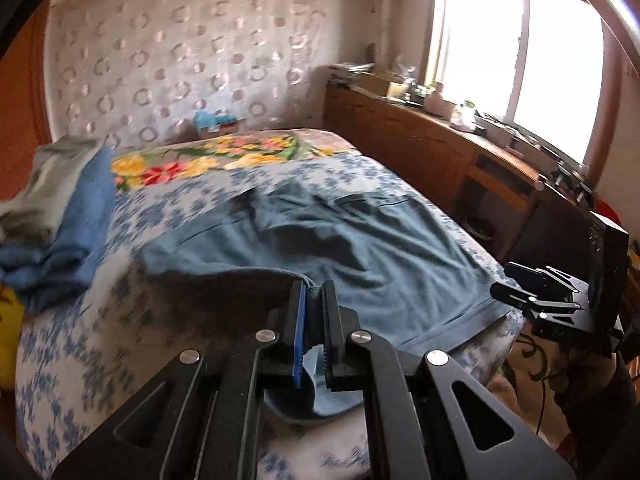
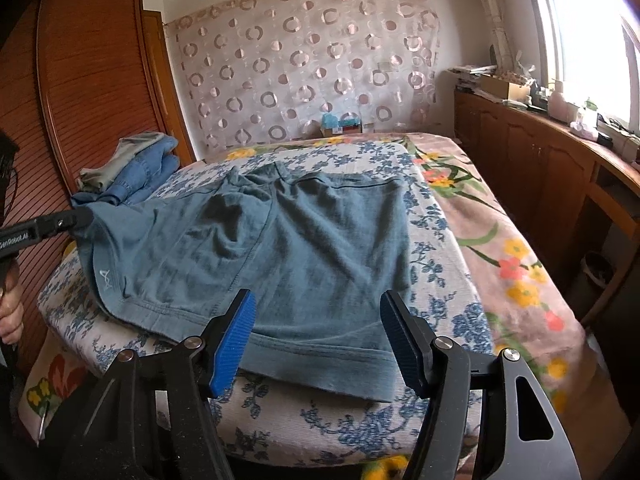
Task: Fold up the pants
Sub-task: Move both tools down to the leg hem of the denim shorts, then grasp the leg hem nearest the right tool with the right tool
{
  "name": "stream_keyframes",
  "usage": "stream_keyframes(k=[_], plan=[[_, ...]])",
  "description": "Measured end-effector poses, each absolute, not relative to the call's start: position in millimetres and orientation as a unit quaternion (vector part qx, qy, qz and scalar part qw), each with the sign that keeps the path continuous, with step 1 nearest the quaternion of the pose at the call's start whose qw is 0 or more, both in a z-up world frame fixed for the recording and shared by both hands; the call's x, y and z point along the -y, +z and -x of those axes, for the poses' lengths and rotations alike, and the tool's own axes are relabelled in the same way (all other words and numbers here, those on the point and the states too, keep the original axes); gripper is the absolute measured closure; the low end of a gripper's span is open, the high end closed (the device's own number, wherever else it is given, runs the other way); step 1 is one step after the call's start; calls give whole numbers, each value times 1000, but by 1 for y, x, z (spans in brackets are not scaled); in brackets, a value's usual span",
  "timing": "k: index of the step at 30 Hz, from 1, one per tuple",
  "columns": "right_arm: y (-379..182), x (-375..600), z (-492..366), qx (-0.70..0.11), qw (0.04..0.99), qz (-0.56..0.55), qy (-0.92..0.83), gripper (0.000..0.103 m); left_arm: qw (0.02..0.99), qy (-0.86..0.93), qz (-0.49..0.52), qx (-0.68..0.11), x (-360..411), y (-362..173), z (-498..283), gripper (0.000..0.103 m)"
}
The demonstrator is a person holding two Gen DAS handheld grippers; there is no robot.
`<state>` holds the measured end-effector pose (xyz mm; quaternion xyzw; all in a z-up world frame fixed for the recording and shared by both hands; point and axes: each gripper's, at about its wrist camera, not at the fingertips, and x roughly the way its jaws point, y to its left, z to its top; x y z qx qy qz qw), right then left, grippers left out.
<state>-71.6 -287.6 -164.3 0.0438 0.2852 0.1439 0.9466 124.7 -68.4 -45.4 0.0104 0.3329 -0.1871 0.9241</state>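
- Left wrist view: nearest me, my left gripper (image 1: 314,300) was clamped tight on a hem corner of the blue pants (image 1: 360,240), lifting it off the bed (image 1: 72,344).
- The right gripper (image 1: 516,292) hovered at the pants' right edge.
- Right wrist view: my right gripper (image 2: 318,336) stood wide apart, holding nothing, over the near hem of the pants (image 2: 280,240).
- Folded clothes (image 2: 132,172) lay far left.
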Motion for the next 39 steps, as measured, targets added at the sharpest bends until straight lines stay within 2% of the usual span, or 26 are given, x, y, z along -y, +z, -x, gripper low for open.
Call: stream_keyframes(k=[9, 12, 14, 15, 18, 22, 25, 27, 29, 39], plan=[[-161, 287, 74, -284, 947, -44, 142, 37, 913, -204, -7, -354, 93, -49, -140, 94], [-163, 285, 71, -286, 946, -45, 144, 37, 913, -196, -11, -357, 90, -51, -138, 81], [-164, 280, 68, -287, 946, -43, 147, 37, 916, -190, -9, -353, 83, -50, -134, 61], [-164, 278, 67, -288, 945, -42, 148, 37, 918, -187, -7, -350, 79, -49, -133, 57], [-162, 274, 64, -288, 944, -38, 154, 37, 924, -180, 0, -338, 66, -44, -125, 55], [-160, 263, 58, -287, 943, -32, 165, 37, 933, -160, 5, -322, 48, -38, -115, 41], [-160, 254, 54, -285, 942, -28, 175, 46, 936, -150, 11, -318, 32, -41, -109, 33], [-160, 246, 51, -284, 941, -25, 184, 52, 937, -142, 12, -320, 26, -46, -109, 33], [-159, 239, 47, -284, 939, -23, 195, 54, 937, -133, 10, -323, 21, -53, -108, 33], [-154, 207, 34, -272, 935, 1, 229, 55, 919, -134, -4, -371, 27, -103, -112, 33]])
